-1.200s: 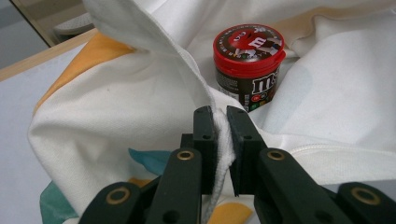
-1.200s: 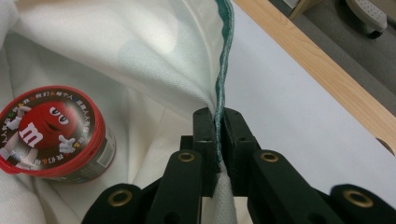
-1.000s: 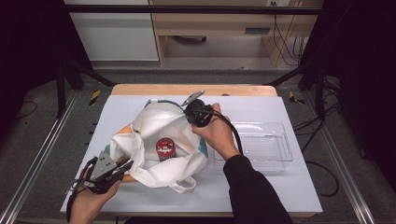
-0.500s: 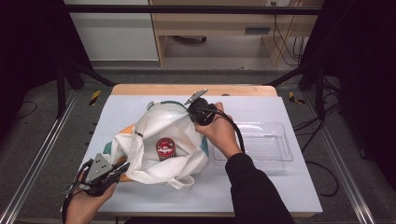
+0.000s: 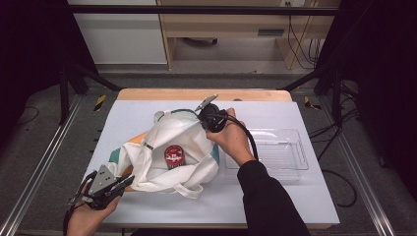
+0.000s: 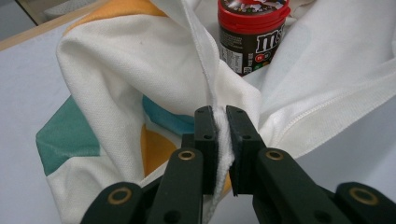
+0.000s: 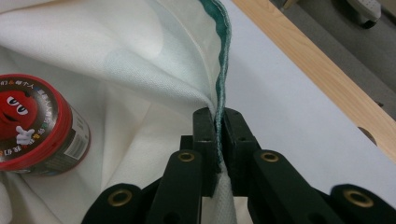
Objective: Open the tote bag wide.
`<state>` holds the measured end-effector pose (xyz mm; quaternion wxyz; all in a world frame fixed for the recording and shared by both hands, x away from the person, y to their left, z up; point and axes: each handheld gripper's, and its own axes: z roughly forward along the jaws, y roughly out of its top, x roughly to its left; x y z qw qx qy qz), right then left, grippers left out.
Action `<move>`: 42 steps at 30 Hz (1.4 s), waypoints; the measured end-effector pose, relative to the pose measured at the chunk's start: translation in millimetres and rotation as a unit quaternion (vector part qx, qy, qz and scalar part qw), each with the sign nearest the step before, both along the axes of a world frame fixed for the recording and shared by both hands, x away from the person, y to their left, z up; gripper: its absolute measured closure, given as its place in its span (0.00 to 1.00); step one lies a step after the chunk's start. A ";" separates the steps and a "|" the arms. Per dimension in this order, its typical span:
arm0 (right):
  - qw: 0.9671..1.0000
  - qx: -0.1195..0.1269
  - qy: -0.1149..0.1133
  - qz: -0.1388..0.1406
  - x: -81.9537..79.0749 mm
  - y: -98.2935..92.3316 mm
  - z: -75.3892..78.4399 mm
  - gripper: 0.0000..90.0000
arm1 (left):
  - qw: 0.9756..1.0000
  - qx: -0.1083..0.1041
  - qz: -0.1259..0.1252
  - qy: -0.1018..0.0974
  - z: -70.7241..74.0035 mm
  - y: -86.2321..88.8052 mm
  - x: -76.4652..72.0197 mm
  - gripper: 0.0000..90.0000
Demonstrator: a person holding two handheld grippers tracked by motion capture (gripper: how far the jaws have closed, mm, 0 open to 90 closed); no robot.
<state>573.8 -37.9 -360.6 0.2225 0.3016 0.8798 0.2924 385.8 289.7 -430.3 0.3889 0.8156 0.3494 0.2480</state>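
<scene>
A white cloth bag [image 5: 172, 142] with teal and orange patches lies open on the table, pulled wide between my two grippers. Inside it stands a brown candy jar with a red lid [image 5: 173, 155], also seen as the jar [image 6: 252, 32] and the jar [image 7: 35, 126]. My left gripper [image 5: 129, 181] at the near left is shut on the bag's white rim [image 6: 219, 135]. My right gripper [image 5: 202, 114] at the far side is shut on the bag's teal-edged rim [image 7: 220, 93], holding it up.
A clear plastic tray [image 5: 275, 150] lies to the right of the bag, beside my right forearm. The white table top [image 5: 295, 196] has a wooden far edge [image 5: 196, 93]. Metal frame rails run along both sides.
My left gripper has drawn the bag's rim slightly toward the near left corner, stretching the opening a little. The right gripper has stayed still.
</scene>
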 end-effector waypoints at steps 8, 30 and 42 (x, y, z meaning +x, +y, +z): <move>1.000 -0.016 0.008 -0.005 2.8 -1.6 -4.7 0.95 | 1.000 0.007 -0.001 0.006 -6.7 2.6 -2.1 0.93; 0.999 -0.037 0.006 -0.008 0.4 -6.1 -10.1 0.95 | 1.000 0.012 0.002 0.020 -14.5 5.8 -3.9 0.93; 0.999 -0.047 0.019 -0.014 5.5 -7.5 -16.1 0.95 | 0.999 0.022 0.001 0.028 -20.3 9.6 -8.5 0.93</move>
